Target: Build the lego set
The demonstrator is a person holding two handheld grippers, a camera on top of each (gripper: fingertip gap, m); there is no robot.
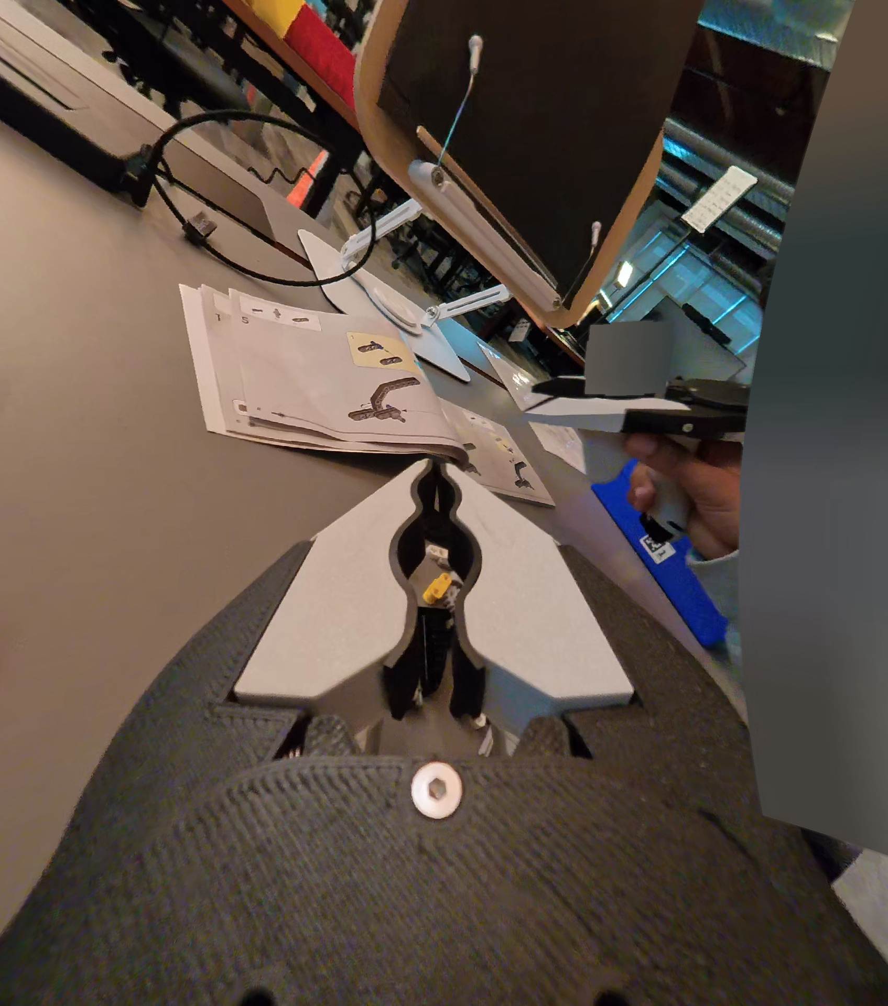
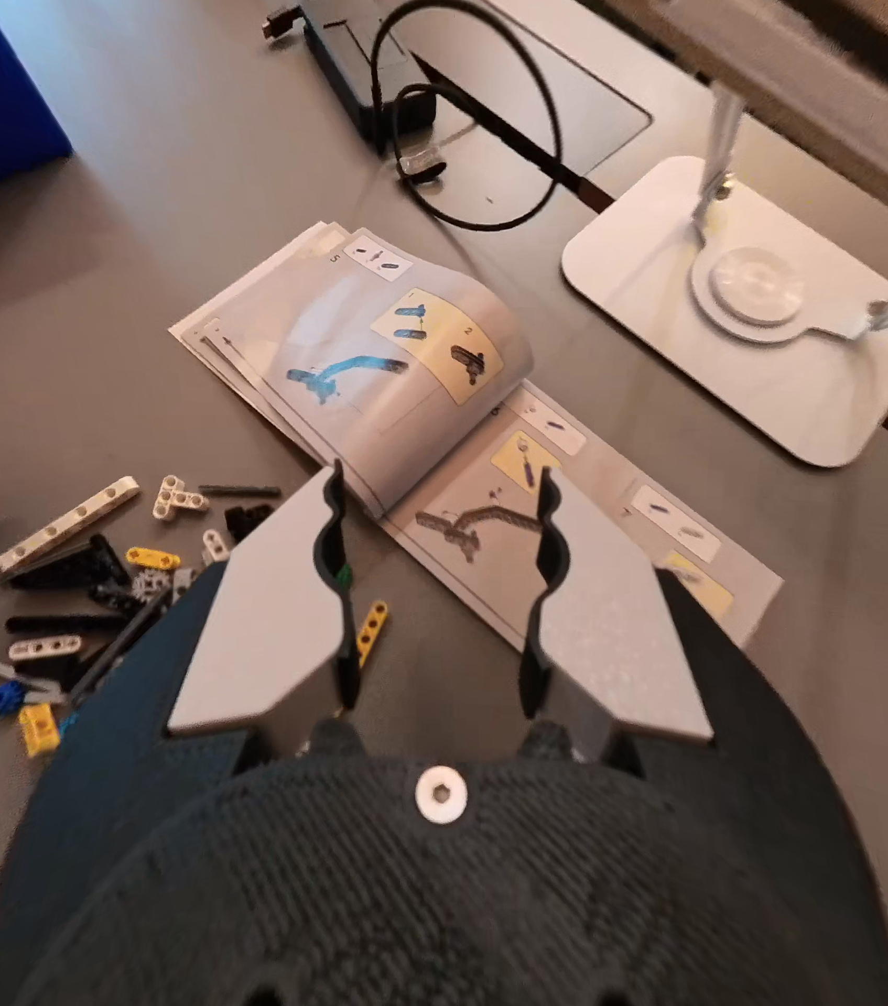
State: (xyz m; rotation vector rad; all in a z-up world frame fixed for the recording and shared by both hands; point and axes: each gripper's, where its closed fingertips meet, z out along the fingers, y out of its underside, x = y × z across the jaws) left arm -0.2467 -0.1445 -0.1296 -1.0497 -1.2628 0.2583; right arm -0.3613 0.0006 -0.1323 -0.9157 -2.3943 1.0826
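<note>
My left gripper [image 1: 435, 469] is shut on a black lego assembly [image 1: 433, 642] with a small yellow part [image 1: 437, 587], held between the grey fingers above the table. The open instruction booklet [image 1: 322, 392] lies just beyond it. My right gripper [image 2: 439, 484] is open and empty, hovering over the booklet [image 2: 376, 381]. It also shows at the right of the left wrist view [image 1: 567, 405], held by a hand. Loose lego pieces [image 2: 77, 571] lie in a pile left of the right gripper. A yellow beam [image 2: 372, 626] lies between its fingers on the table.
A white monitor stand base [image 2: 747, 305] sits right of the booklet, with the monitor back [image 1: 529, 136] above it. A black cable loop [image 2: 485, 163] and a black device [image 1: 22, 109] lie behind. A blue box [image 1: 659, 560] stands near the hand. The black device [image 1: 22, 109] is about 35 centimeters from both grippers' fingertips.
</note>
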